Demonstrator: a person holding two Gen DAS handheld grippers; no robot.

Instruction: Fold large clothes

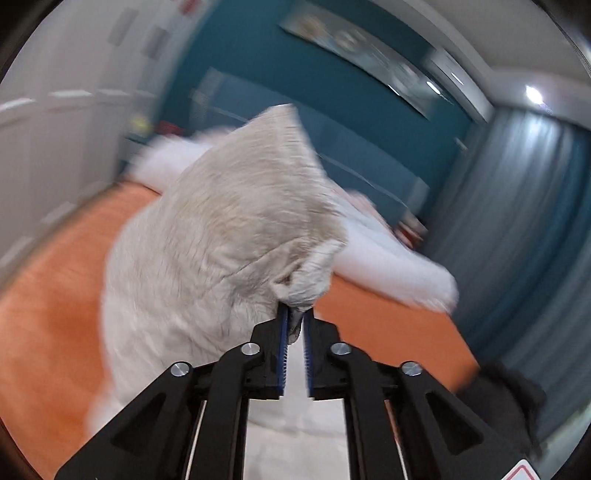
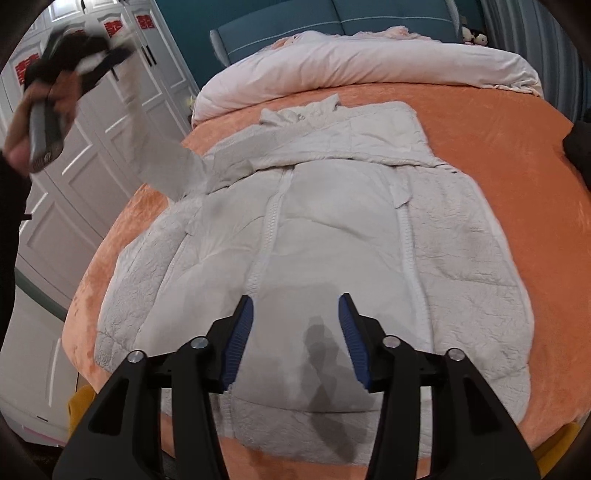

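Observation:
A large white padded coat lies open, lining up, on the orange bedspread. My left gripper is shut on the cuff of one sleeve, and the fabric bunches between its blue pads. In the right wrist view that sleeve stretches up and to the left, off the bed, toward a hand holding the blurred left tool. My right gripper hovers open above the coat's lower middle with nothing between its fingers. Its shadow falls on the lining.
A rolled white duvet lies across the head of the bed against a teal headboard. White wardrobe doors stand to the left. Grey-blue curtains hang on the right. Bare orange bedspread surrounds the coat.

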